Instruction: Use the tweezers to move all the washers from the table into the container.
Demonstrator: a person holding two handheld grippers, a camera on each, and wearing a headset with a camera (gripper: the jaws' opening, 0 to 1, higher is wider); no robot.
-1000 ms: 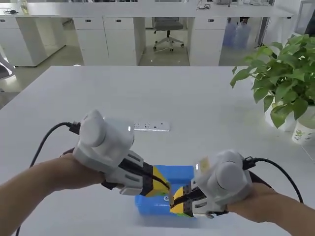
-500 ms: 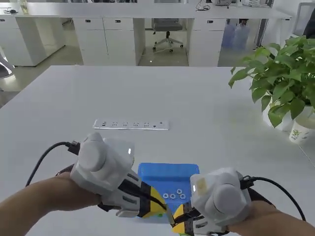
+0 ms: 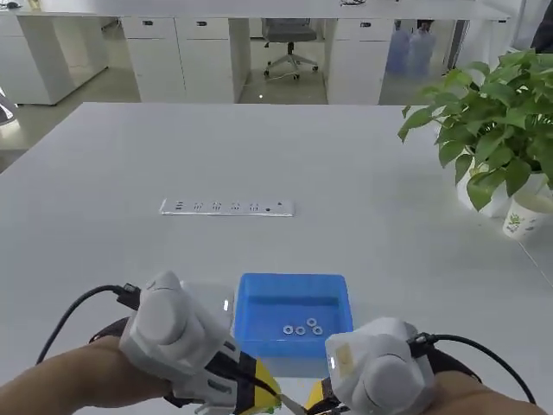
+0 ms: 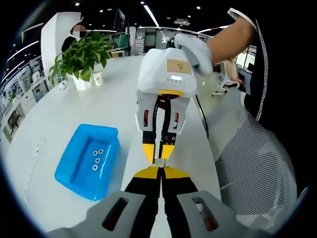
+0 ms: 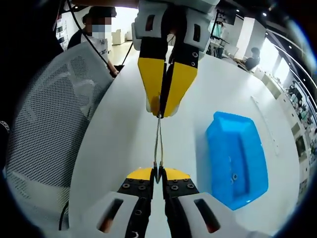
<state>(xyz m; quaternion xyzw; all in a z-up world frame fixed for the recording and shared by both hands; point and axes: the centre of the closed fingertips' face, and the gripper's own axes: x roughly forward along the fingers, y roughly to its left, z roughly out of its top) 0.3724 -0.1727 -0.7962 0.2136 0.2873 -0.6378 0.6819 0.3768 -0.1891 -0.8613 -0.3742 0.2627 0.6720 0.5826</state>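
**Tweezers [image 5: 158, 144] pinched from both ends**

The right gripper [image 5: 157, 174] was clamped tight on one end of the tweezers, and the left gripper [image 5: 160, 113] was closed on the other. They met over the near edge of the table [image 3: 259, 147]. Just beyond them, several washers [image 3: 301, 328] lay clustered inside the blue container [image 3: 294, 282]. A power strip [image 3: 226, 207] lay farther off.

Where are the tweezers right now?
In the right gripper view, the tweezers span between the right claw and left claw, beside the blue container.
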